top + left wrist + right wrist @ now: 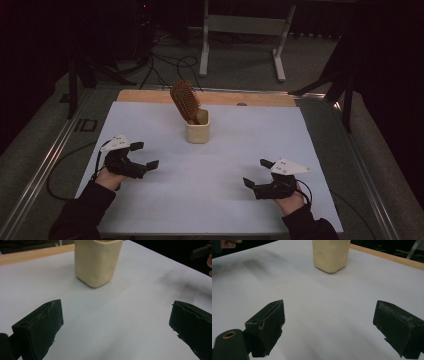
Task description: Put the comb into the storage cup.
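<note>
A cream cup (197,130) stands upright near the middle of the white table sheet (240,150). A brown wooden hairbrush (185,102) stands in it, bristle head up and leaning left. My left gripper (145,155) rests low at the left, open, jaws empty, aimed toward the cup (98,261). My right gripper (257,173) rests low at the front right, also open and empty, with the cup (331,254) ahead of it. In the left gripper view my left gripper (116,320) has bare sheet between its jaws; so does my right gripper (329,317).
The white sheet lies on a wooden tabletop (150,95) whose far edge shows as a tan strip. Metal rails (45,165) run along both sides. Beyond the table are cables (165,65) and a white stand's legs (240,30) on the dark floor.
</note>
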Available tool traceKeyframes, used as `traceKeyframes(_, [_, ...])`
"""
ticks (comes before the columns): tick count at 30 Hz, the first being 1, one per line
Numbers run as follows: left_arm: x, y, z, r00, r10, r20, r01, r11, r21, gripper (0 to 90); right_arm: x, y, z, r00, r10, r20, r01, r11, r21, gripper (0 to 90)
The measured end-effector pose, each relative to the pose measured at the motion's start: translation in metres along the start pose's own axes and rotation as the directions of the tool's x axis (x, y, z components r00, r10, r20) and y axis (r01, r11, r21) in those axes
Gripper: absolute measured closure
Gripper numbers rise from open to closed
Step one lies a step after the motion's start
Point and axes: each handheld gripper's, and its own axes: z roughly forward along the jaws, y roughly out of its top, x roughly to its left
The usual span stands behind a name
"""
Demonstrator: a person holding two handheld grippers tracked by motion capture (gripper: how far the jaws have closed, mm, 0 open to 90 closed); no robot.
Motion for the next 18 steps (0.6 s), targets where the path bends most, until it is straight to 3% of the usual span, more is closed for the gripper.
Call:
traceKeyframes(8, [-0.007,-0.023,-0.009,1.0,0.002,0.007,-0.002,1.0,0.001,0.0,0.001,0.0,0.0,1.0,0.0,0.0,0.0,1.0,0.003,10.2])
traceKeyframes(13, [-0.013,-0.036,-0.015,0.9997,0.023,-0.009,-0.022,0.9993,0.029,0.0,0.001,-0.001,0.001,1.0,0.0,0.0,0.0,1.0,0.003,10.2])
traceKeyframes(18, [-0.015,-0.043,-0.021,0.9997,0.024,-0.007,-0.024,0.9995,0.02,0.0,0.0,-0.002,0.0,1.0,-0.004,-0.002,0.004,1.0,0.001,10.2])
